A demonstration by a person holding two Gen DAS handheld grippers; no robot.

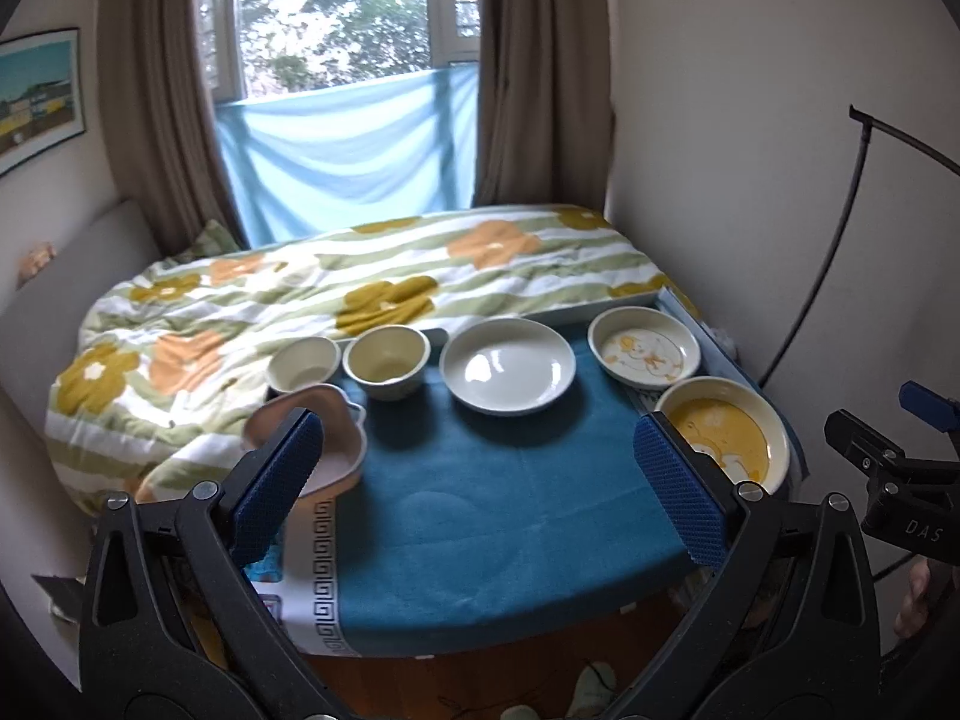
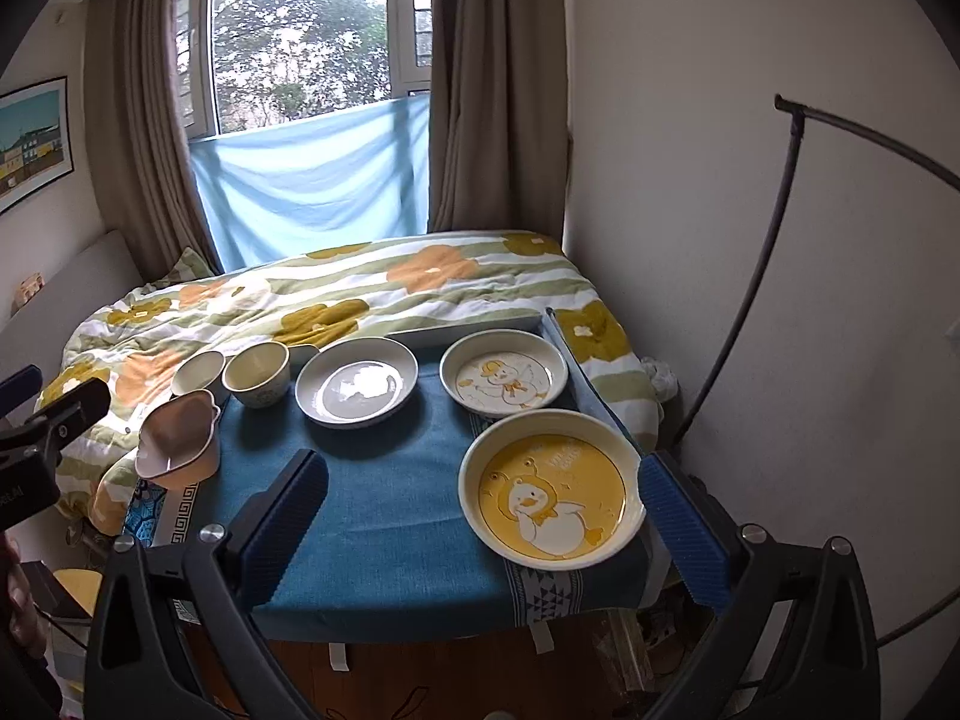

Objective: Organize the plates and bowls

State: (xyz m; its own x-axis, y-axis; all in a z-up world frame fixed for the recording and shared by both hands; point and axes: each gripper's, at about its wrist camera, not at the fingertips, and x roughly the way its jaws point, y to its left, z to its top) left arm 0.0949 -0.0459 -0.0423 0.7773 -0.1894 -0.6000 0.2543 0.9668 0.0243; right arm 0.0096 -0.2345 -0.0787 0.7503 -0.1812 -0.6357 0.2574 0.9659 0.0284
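Both tools hung wide apart and empty over the counter's near edge: the left tool, the right tool. Nothing looked stacked yet. Likely next: gather plates, starting with the yellow plate at the near right corner. Bowls stood along the far left edge. "DAS" showed on the right tool's body.

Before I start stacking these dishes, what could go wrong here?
The yellow duck plate sits at the front right edge of the table, so a nudge from the open right gripper could tip it off. The pink bowl overhangs the left edge beside the quilt and might slide.
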